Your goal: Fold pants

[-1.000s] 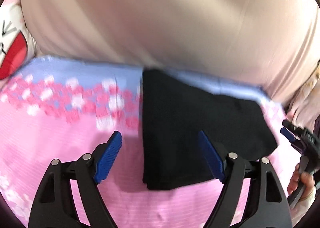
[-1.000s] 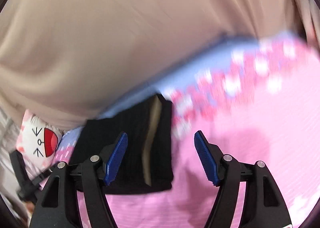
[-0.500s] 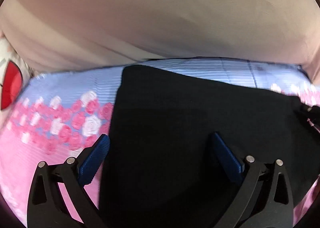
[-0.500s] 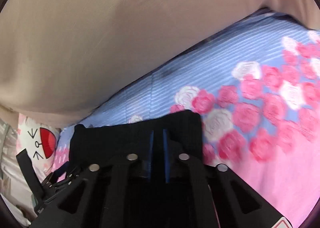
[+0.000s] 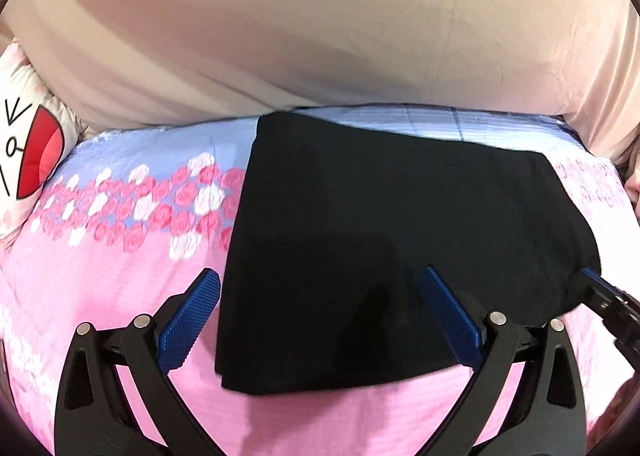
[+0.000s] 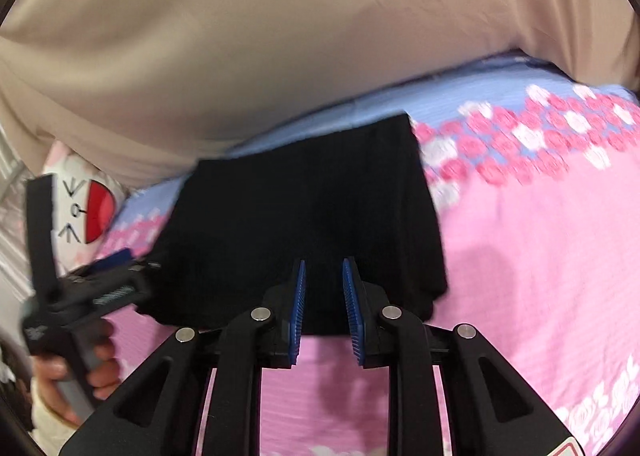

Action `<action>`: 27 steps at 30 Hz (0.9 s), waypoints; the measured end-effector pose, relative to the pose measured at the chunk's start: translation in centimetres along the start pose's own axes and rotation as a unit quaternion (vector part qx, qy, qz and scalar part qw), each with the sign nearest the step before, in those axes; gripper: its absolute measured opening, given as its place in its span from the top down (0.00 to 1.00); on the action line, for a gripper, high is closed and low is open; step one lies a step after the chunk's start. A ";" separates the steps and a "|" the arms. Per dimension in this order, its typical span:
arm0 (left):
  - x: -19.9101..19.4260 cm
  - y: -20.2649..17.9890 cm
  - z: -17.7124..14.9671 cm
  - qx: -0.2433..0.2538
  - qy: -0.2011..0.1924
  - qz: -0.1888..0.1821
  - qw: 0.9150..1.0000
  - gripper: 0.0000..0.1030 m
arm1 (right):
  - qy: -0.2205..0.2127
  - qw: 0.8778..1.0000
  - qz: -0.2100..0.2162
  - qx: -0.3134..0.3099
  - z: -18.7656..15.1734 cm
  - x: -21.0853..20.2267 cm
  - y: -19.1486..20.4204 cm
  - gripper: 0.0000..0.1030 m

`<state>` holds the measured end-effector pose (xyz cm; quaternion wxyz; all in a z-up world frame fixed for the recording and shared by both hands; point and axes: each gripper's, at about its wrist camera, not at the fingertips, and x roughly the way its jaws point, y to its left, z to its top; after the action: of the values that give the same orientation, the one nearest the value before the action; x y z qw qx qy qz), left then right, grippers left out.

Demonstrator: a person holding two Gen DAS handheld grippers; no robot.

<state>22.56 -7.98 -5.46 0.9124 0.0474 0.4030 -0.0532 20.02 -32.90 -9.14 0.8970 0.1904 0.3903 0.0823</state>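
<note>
Looks pretty much done imo: the pants are already a compact black rectangle lying flat on the pink floral bed, up near the beige headboard. Left hand-held gripper is spread wide over the near edge, holding nothing. Right hand-held gripper has a narrow gap, nothing pinched. Maybe one last smoothing or fold left

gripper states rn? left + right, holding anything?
Left gripper: open, holding nothing, above the folded black pants.
Right gripper: jaws narrowly apart, nothing visibly pinched.
</note>
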 end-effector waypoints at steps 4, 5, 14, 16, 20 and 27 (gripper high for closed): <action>0.6 0.2 -0.9 -0.006 0.014 0.003 1.000 0.05 | -0.001 1.000 0.006 0.014 0.0 0.1 -1.8 0.98; 0.6 0.2 -1.1 -0.005 0.018 0.004 1.000 0.05 | -0.002 1.000 0.013 0.025 0.0 -0.3 -1.9 0.95; -0.2 3.2 -4.4 -0.085 0.045 -0.093 0.991 0.08 | -0.030 0.999 -0.013 0.033 -1.4 -2.9 -2.7 0.39; 0.5 2.8 -4.6 -0.075 0.045 -0.072 0.994 0.25 | -0.014 0.999 -0.003 0.030 -1.2 -1.7 -2.6 0.70; 0.3 2.9 -3.8 -0.072 0.034 -0.063 0.995 0.46 | -0.062 0.998 -0.012 -0.006 0.3 -3.8 -0.9 0.90; 0.5 2.5 -4.3 -0.057 0.044 -0.048 0.996 0.28 | -0.005 0.994 -0.035 0.107 -1.0 -1.7 -7.3 0.92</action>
<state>20.10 -4.94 -8.64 0.8916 -0.0217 0.4466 -0.0719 18.16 -39.77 -11.59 0.8759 0.2714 0.3989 0.0078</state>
